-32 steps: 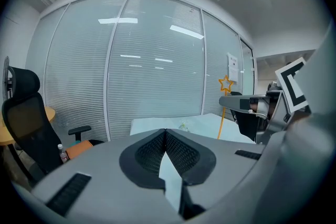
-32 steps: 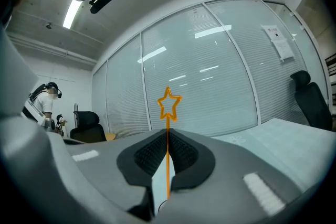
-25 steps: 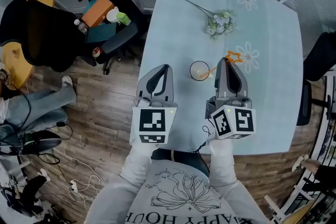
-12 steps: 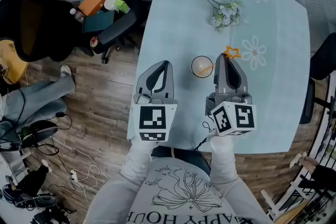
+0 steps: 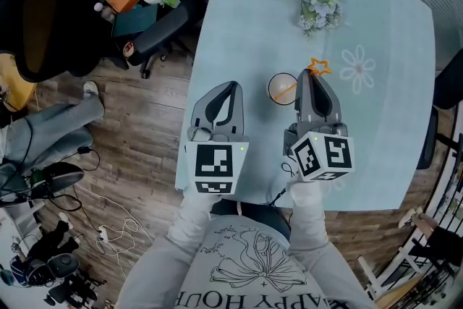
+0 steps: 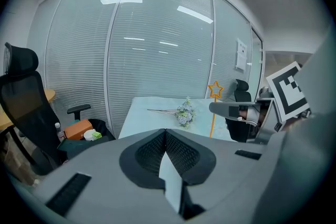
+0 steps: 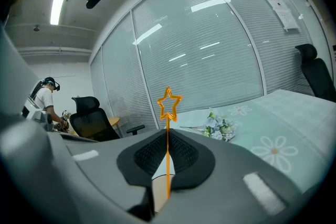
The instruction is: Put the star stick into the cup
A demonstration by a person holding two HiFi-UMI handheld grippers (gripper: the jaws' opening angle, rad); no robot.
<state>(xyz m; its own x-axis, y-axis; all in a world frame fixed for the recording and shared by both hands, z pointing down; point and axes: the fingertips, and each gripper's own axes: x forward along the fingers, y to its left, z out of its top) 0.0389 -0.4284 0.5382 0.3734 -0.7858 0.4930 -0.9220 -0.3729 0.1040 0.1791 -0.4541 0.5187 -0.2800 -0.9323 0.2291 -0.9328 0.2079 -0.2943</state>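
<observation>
Star stick (image 7: 168,155): thin orange rod with an open star outline on top, held upright, lower end at the cup's mouth.
Right hand-held gripper (image 7: 168,134): pinching the rod's shaft.
Cup (image 5: 281,88): pale, round, open, on the worktop (image 5: 376,127).
Left hand-held gripper (image 6: 165,132): jaws pressed together, empty, clear of the cup.
Risk: the rod may catch the rim, or lean once released and tip the cup.

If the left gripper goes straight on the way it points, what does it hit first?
Mostly bare table lies ahead of the left gripper. The first thing near its line is the flower sprig at the far end; depth is unclear.
</observation>
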